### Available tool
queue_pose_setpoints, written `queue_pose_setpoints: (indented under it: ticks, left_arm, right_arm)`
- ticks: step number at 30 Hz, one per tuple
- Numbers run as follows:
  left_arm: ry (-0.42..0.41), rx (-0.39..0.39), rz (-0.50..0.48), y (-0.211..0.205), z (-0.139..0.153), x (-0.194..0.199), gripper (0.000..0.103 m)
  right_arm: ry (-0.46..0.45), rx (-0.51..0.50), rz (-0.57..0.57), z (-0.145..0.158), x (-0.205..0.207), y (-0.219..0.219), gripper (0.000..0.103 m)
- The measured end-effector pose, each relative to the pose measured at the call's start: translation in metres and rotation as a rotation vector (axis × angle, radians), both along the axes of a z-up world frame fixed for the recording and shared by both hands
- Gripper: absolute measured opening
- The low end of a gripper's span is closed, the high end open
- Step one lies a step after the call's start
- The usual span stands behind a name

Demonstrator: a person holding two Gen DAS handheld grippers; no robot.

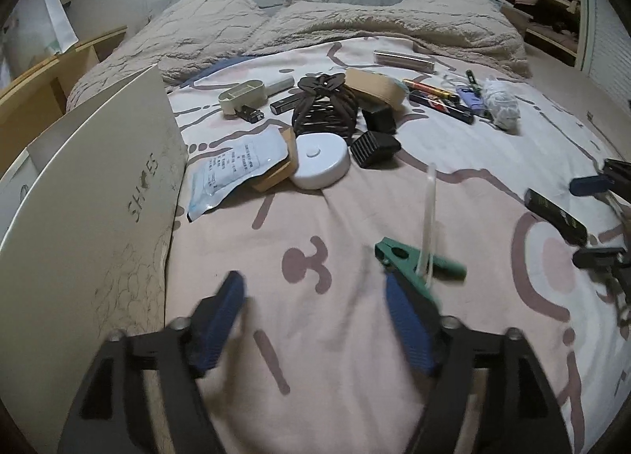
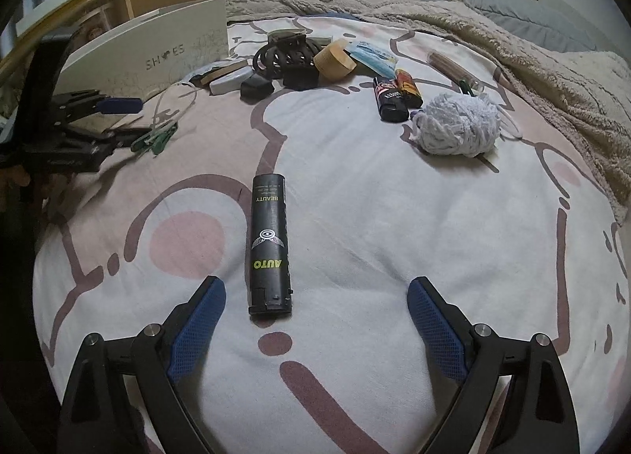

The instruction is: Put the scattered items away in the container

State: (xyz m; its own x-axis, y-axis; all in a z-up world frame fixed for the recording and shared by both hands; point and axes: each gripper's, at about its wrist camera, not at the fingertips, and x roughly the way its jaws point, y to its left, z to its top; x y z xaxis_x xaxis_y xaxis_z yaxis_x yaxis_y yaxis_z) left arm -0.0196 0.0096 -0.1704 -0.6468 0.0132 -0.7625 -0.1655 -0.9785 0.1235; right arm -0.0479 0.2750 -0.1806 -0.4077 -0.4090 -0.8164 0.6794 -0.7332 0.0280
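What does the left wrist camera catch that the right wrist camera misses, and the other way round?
Only the left wrist view shows the white round puck, the printed sachet and the beige tray.

Only the right wrist view shows the bottle's "AUTO" and "BEAUTY" lettering; the black bottle lies nearly whole ahead of the open right gripper.

Both show the shoe box, green clip, white yarn ball, dark hair claw and patterned bedsheet.

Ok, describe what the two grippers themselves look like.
Both match: the left gripper and right gripper have black angular plastic frames with triangular cut-outs and silver pivot bolts. Their fingers carry blue pads with a fine mesh texture. No cables or markings show.
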Motion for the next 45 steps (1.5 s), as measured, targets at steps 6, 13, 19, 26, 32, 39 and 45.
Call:
queue_pose_setpoints:
  ticks: [6, 13, 19, 26, 32, 39, 45]
  left_arm:
    - [-0.017, 0.074, -0.043, -0.003, -0.001, 0.012, 0.081]
    - [-0.001, 0.094, -0.079, 0.008, 0.0, 0.012, 0.081]
    - [-0.001, 0.111, -0.115, 0.021, -0.001, 0.013, 0.081]
    - [-0.025, 0.204, -0.118, 0.031, -0.001, 0.01, 0.081]
    - [-0.017, 0.197, -0.071, 0.035, -0.005, 0.0, 0.081]
    - [-0.01, 0.19, -0.042, 0.033, -0.008, -0.006, 0.081]
    - [-0.018, 0.229, -0.024, 0.03, -0.008, -0.011, 0.081]
  right_arm:
    - [-0.01, 0.007, -0.028, 0.003, -0.002, 0.008, 0.094]
    - [-0.022, 0.008, -0.135, 0.005, -0.014, 0.031, 0.094]
    - [-0.03, 0.002, -0.221, 0.001, -0.024, 0.039, 0.095]
    - [-0.024, 0.021, -0.239, -0.001, -0.026, 0.038, 0.1]
    - [-0.041, 0.016, -0.333, 0.001, -0.036, 0.046, 0.1]
    - [-0.041, 0.027, -0.362, -0.001, -0.039, 0.047, 0.103]
    - [-0.079, 0.077, -0.386, 0.002, -0.045, 0.043, 0.103]
